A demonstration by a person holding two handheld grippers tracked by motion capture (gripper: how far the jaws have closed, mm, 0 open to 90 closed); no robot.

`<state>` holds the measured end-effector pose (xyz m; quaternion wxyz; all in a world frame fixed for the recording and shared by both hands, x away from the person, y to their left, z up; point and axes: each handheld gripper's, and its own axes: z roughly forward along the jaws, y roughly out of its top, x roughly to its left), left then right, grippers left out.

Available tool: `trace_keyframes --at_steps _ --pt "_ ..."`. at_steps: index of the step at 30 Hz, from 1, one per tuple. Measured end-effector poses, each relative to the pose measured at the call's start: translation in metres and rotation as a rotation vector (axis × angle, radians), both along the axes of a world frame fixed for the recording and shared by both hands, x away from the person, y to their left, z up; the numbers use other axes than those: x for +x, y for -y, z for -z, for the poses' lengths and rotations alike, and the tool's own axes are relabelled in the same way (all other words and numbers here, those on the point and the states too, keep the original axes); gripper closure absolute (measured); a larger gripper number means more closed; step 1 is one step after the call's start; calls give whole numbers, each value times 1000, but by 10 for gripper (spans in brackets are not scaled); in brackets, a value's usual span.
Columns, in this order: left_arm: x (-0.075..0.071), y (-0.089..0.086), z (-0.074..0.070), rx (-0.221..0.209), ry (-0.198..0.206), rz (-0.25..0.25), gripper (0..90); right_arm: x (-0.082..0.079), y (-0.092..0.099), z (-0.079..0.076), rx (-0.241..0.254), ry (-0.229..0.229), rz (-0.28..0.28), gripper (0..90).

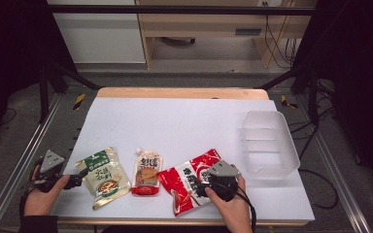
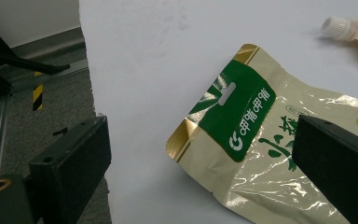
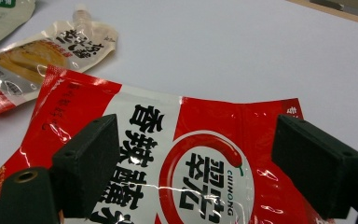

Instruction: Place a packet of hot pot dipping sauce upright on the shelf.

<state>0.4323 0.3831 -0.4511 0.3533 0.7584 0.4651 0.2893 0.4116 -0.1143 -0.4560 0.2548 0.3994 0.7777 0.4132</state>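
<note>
Three glossy foil pouches lie flat along the lower part of the high view, on the matte white sheet (image 1: 184, 121) that covers your table. Your left gripper (image 1: 75, 180), at lower left, has its blocky black jaws spread wide with nothing between them, just beside the gold-and-green pouch (image 1: 104, 177), whose crinkled top carries a slotted hang hole. Your right gripper (image 1: 201, 187), at lower centre-right, also stands with its jaws wide apart, over the red-and-white pouch (image 1: 187, 182) printed with a chili pepper; the film there is shiny and creased, and I cannot tell whether the jaws touch it. Between those two lies a cream spouted pouch (image 1: 147, 171) with a white screw cap. A frosted, translucent plastic bin (image 1: 272, 162), rectangular with rounded corners, sits at right.
</note>
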Motion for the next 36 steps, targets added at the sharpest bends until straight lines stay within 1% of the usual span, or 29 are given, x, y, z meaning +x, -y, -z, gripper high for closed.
trace_keyframes --at_steps 3,4,5,6,8,9,10,11,12,14,16,19,20,21,22,23,24,25,27,28,29,31,32,34,36 --pt "1 0 1 -8 2 11 46 -1 0 -1 7 -2 0 142" --pt "2 0 1 -6 -1 14 46 -1 0 0 -9 -1 -5 136" --pt "2 -1 1 -8 -11 21 46 -1 0 0 -15 -3 -3 136" --pt "2 -1 1 -8 -11 21 46 -1 0 0 -15 -3 -3 136" --pt "2 -3 2 -10 -16 37 46 -1 0 0 -6 -9 7 133" --pt "2 -3 2 -10 -16 37 46 -1 0 0 -6 -9 7 133" --pt "3 -5 1 -24 -14 42 46 -1 0 0 -10 -12 9 133" --pt "3 -7 1 -28 -10 41 46 -1 0 0 -11 -14 12 133" --pt "4 -9 1 -26 -12 44 48 -1 0 0 -10 -14 13 133" --pt "4 -11 3 -41 -24 46 52 -1 1 0 -8 -9 13 134" --pt "5 -12 3 -33 -28 38 56 -2 1 0 -11 -12 13 134" --pt "6 -11 4 -46 -36 48 66 -3 1 1 -22 -17 6 134" --pt "6 -11 4 -46 -45 51 69 -2 1 2 -23 -21 10 135" --pt "6 -11 4 -46 -45 51 78 -2 1 2 -23 -21 10 135" --pt "8 -10 6 -46 -54 57 83 -1 1 3 -21 -30 8 136" --pt "9 -10 7 -48 -58 49 83 -1 1 3 -22 -31 5 137" --pt "10 -11 8 -42 -69 49 86 -1 1 3 -23 -30 5 138" --pt "11 -12 9 -49 -74 45 91 -1 1 3 -22 -32 7 139" --pt "13 -13 12 -63 -101 45 110 -1 0 3 -32 -32 3 139" --pt "14 -13 13 -67 -112 51 136 -1 0 3 -33 -31 3 139" --pt "15 -12 14 -58 -116 56 156 -1 0 4 -33 -31 2 139" --pt "15 -11 15 -56 -122 62 180 -1 -1 4 -34 -33 1 140" --pt "15 -9 15 -60 -135 80 193 -1 -1 4 -35 -36 1 140" --pt "15 -6 16 -62 -142 92 200 -1 -2 5 -39 -38 1 140" --pt "14 -4 16 -64 -155 106 249 -1 -3 5 -39 -41 -1 140"
